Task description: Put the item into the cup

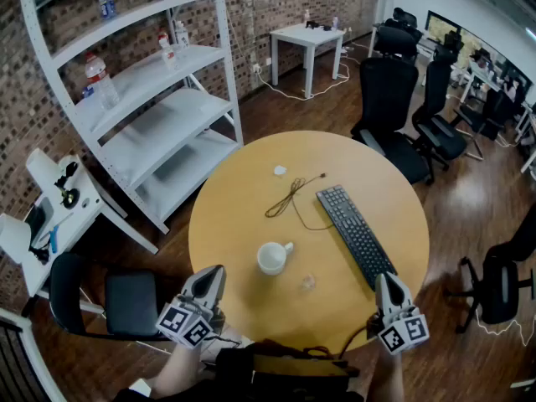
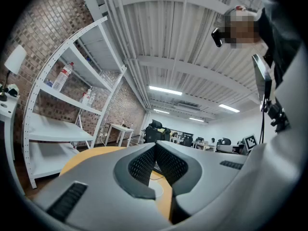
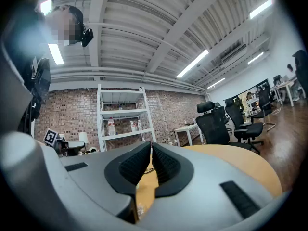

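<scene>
A white cup (image 1: 273,257) with its handle to the right stands on the round yellow table (image 1: 243,191), near the front. A small clear item (image 1: 308,282) lies on the tabletop just right of the cup and nearer to me. My left gripper (image 1: 213,273) hovers at the table's front left edge, left of the cup, and its jaws (image 2: 155,147) are shut with nothing between them. My right gripper (image 1: 387,280) is at the front right edge, right of the item. Its jaws (image 3: 151,149) are shut and hold nothing.
A black keyboard (image 1: 356,234) lies diagonally on the right side of the table. A thin dark cable (image 1: 292,196) and a small white scrap (image 1: 280,171) lie farther back. White shelving (image 1: 159,99) stands to the left, black office chairs (image 1: 394,99) behind.
</scene>
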Demonstrator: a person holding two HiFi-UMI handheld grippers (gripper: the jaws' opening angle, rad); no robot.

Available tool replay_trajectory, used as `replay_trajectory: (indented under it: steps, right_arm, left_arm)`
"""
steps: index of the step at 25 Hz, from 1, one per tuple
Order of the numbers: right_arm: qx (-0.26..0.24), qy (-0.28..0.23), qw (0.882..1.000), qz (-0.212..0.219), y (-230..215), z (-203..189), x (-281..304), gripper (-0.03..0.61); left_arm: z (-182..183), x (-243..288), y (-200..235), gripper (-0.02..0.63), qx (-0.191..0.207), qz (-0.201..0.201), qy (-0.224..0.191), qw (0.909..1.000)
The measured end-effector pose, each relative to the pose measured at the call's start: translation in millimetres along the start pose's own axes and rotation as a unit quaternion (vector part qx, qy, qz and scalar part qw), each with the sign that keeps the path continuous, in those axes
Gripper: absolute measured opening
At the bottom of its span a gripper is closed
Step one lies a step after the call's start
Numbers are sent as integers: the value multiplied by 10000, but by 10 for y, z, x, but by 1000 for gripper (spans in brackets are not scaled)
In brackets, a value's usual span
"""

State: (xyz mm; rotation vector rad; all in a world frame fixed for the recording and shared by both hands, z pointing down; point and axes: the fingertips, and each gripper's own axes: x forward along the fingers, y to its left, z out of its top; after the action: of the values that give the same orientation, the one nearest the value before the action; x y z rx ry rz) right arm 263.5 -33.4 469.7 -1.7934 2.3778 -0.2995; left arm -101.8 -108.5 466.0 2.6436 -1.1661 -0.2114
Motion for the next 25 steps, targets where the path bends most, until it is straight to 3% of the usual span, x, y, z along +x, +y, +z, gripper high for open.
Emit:
replay_trajectory:
  steps: [9,12,17,25]
  right_arm:
    - [-359,827,9957,231,277,-473,348,63]
    - [-548,1414,9876,403,382,-868,496,143]
    - [-880,2280,9676,639,518,-1459,691,143]
    - [-534,3110,9473,552,556,-2202,1003,144]
  left_arm:
    - [-60,-47,97,3,-42,78,102,9999]
    - [-101,-68,140,3,-102,86,155,9998]
    - [-65,-111,235,3,-94,240,205,9995]
    - [-77,-362,529,3,-5,469,455,9979]
